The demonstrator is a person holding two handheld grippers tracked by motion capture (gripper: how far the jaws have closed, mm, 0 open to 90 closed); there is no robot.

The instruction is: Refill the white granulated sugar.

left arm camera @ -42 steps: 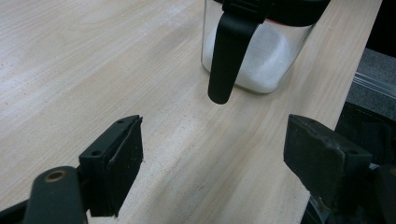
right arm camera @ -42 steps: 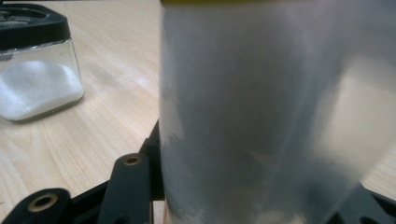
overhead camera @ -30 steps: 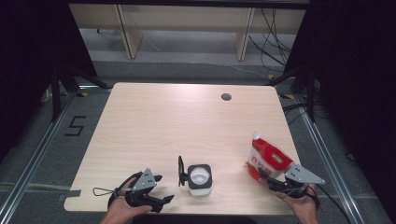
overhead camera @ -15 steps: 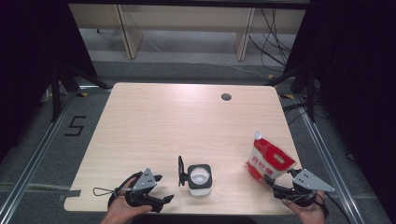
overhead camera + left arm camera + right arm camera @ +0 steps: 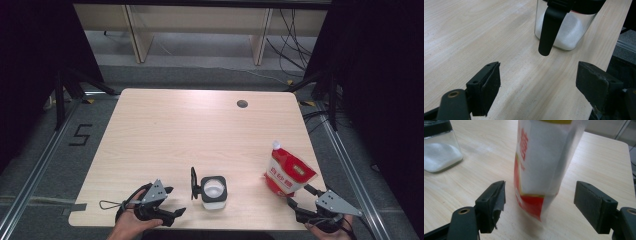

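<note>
right gripper (image 5: pixel 300 200) jaws just opened off red pouch (image 5: pixel 287 172), left gripper (image 5: pixel 172 202) wide, empty

Counter (image 5: pixel 165 130): pale wood-grain laminate, smooth, with a soft sheen under the light. Jar (image 5: pixel 215 190): clear glossy glass or plastic walls, holding white granular powder; its lid and hanging clasp (image 5: pixel 549 27) are smooth black plastic with a satin finish. Pouch (image 5: pixel 287 172): thin glossy plastic film, red and white print, slightly creased, with a white plastic spout. Fingers (image 5: pixel 492 206): matt black moulded plastic with dull, faintly textured pads. Grey plate (image 5: pixel 336 202): flat, matt, apparently metal.
</note>
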